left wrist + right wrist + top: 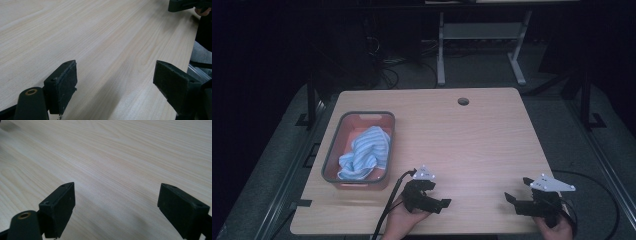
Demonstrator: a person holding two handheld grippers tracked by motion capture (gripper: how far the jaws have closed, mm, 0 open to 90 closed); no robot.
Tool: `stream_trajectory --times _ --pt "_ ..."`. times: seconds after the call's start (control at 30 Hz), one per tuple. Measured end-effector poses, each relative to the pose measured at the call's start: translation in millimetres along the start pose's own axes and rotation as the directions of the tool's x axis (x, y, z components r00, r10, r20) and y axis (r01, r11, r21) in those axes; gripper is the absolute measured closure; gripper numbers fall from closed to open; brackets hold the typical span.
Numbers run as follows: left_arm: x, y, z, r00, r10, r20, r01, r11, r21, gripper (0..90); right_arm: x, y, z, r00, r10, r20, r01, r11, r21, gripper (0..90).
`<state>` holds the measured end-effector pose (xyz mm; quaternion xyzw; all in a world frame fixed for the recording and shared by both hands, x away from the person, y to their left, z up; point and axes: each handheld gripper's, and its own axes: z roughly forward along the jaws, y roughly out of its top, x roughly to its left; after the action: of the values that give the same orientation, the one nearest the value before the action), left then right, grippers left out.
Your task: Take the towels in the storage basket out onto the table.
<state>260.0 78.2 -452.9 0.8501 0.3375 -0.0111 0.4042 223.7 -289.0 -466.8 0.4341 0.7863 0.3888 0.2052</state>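
Left gripper (433, 196): black body with two flat rectangular jaws, each faced with a dark, rough pad; a grey three-cornered plate with small dots sits on top, and a black cable trails behind it. Right gripper (518, 196): same black build, grey plate, black cable looping behind. A brass-ringed hole marks each near-side jaw arm.

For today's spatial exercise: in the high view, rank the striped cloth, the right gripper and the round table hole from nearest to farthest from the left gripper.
1. Striped cloth, in the tub, up-left of the left gripper.
2. Right gripper, along the near edge.
3. Round table hole, at the far edge.
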Motion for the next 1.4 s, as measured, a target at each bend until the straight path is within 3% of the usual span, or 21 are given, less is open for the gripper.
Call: stream_trajectory --times 0.33,0.47,0.73,0.97,1.17,1.33,1.4 --pt "4.5 0.2 -4.8 0.9999 -0.014 -0.007 0.014 0.9999 -0.007 19.0 2.2 1.2 2.4 0.9999 -0.012 -0.008 0.012 1.0 0.005 14.1" --pt "6.1 2.9 -8.8 0.9999 0.0 -0.017 0.0 1.0 -0.006 19.3 3.8 2.5 2.8 0.9998 -0.021 -0.007 0.021 1.0 0.005 14.1" --pt "2.7 9.3 -9.9 1.0 0.0 0.0 0.0 1.0 -0.001 20.5 4.8 3.2 2.8 0.9996 -0.028 -0.003 0.028 1.0 0.001 14.1" --pt "0.4 23.7 -9.3 0.9999 0.015 0.003 -0.015 0.9999 0.003 20.0 3.9 2.5 1.6 0.9999 -0.011 0.007 0.011 1.0 0.003 14.1" --pt "3.3 37.4 -8.2 0.9999 -0.002 -0.016 0.002 0.9998 0.019 19.9 4.9 2.9 2.8 0.9999 -0.011 0.01 0.011 1.0 0.004 14.1" --pt "8.1 55.3 -11.2 0.9997 0.003 -0.025 -0.001 0.9988 0.05 19.0 4.1 2.9 2.2 0.9998 -0.015 0.011 0.015 1.0 0.002 14.1" --pt "10.3 68.4 -14.1 0.9987 0.002 -0.05 0.001 0.998 0.063 18.9 3.1 2.4 1.3 0.9999 -0.008 0.012 0.008 1.0 0.002 14.1"
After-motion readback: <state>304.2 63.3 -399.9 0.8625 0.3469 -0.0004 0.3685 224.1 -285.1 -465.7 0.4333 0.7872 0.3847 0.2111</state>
